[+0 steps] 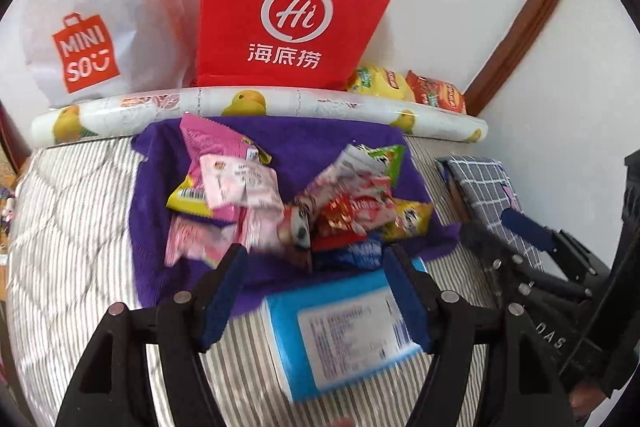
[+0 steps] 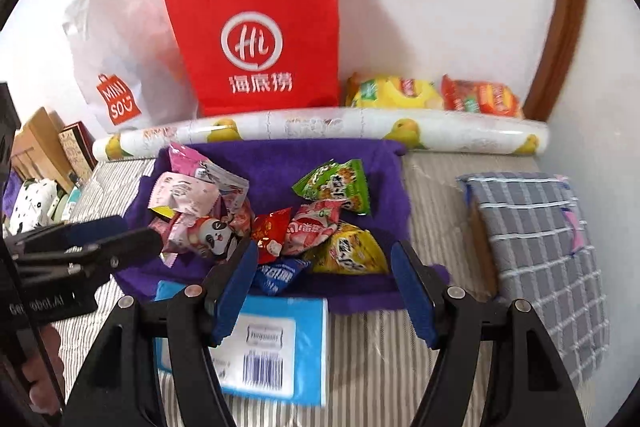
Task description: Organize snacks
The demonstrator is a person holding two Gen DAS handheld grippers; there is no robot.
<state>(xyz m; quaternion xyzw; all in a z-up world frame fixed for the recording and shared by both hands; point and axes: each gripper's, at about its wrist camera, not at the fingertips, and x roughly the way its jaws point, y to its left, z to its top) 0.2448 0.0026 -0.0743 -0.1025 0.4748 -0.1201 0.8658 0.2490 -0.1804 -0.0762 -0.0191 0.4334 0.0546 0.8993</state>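
A pile of small snack packets (image 1: pixel 280 199) (image 2: pixel 280 223) in pink, red, green, yellow and blue lies on a purple towel (image 1: pixel 304 143) (image 2: pixel 288 163) on a striped bed. My left gripper (image 1: pixel 316 267) is open and empty just in front of the pile, above a blue tissue pack (image 1: pixel 340 331). My right gripper (image 2: pixel 324 263) is open and empty near the pile's front edge, over the same blue pack (image 2: pixel 264 347). The left gripper's fingers (image 2: pixel 120 239) show at the left of the right wrist view; the right gripper (image 1: pixel 528 227) shows at the right of the left wrist view.
A red paper bag (image 1: pixel 296 7) (image 2: pixel 260 43) and a white Miniso bag (image 1: pixel 92 39) (image 2: pixel 120 67) stand against the wall behind a rolled duck-print sheet (image 1: pixel 260 103) (image 2: pixel 320 131). Yellow and red chip bags (image 2: pixel 432 95) lie beside them. A grey checked cushion (image 2: pixel 536 243) lies at the right.
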